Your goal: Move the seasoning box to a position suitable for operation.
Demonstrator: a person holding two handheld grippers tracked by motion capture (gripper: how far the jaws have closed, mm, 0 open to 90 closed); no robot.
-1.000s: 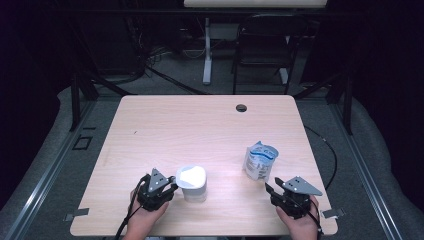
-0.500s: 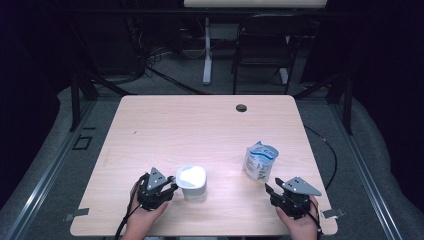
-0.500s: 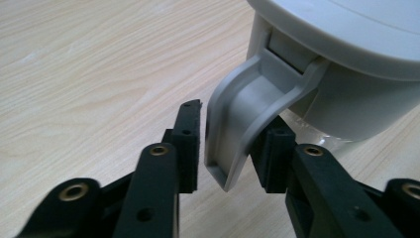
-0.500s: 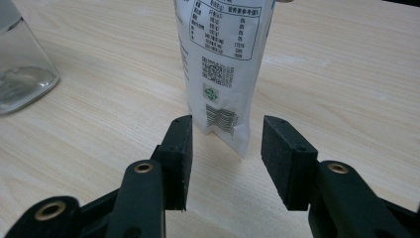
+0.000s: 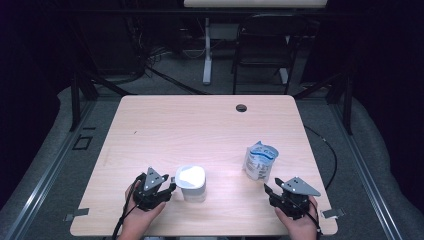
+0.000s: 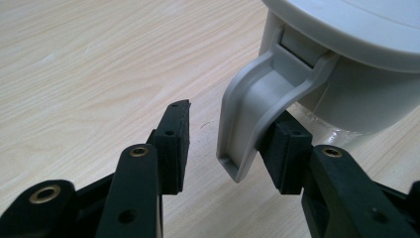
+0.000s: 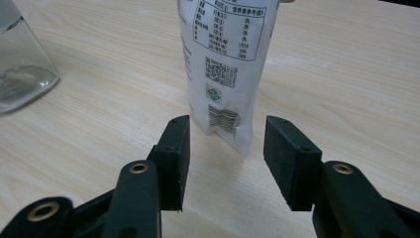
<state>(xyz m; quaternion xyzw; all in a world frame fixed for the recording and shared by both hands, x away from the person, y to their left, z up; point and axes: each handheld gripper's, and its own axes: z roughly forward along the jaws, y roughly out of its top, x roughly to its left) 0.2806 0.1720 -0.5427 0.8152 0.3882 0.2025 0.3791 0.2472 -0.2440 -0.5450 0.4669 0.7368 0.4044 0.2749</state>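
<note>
A clear container with a white lid stands near the table's front edge. My left gripper sits just left of it. In the left gripper view the jaws have just been opening and stand open around the lid's grey clasp; the right pad lies against it and the left pad is apart. A white printed pouch stands upright to the right. My right gripper is below it, its jaws open and just widened. The pouch is just ahead of the pads, untouched.
The wooden table has a round cable hole near its far edge. A chair and a table leg stand beyond it. The clear container shows at the left in the right gripper view.
</note>
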